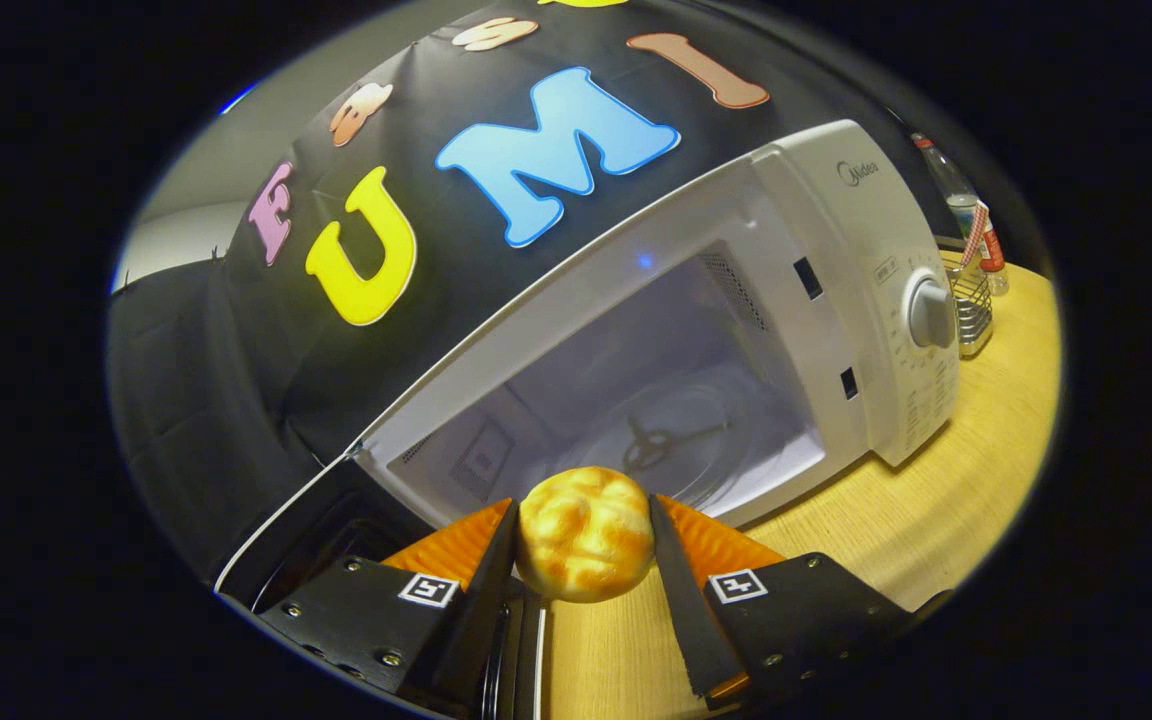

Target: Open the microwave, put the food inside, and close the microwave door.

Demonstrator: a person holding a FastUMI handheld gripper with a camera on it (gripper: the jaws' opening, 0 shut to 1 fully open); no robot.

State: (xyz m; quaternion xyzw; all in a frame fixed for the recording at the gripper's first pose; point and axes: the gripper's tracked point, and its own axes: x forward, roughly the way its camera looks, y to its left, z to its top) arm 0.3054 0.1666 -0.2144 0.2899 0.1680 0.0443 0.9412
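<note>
while my fingers (584, 535) pinch the bun (585, 534) from both sides, the microwave (836, 260) stands just ahead, its door (281, 545) swung open. i judge the loading step is in hand; next i should carry the bun forward onto the glass plate (681, 440), then let go.

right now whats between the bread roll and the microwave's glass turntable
Nothing: in the gripper view the bread roll, clamped between the fingers, faces the open microwave; its glass turntable lies just beyond.

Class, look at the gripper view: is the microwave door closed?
No. The microwave stands open, its door swung aside and its glass turntable showing, while the claw holds the bread roll just before the opening.
</note>
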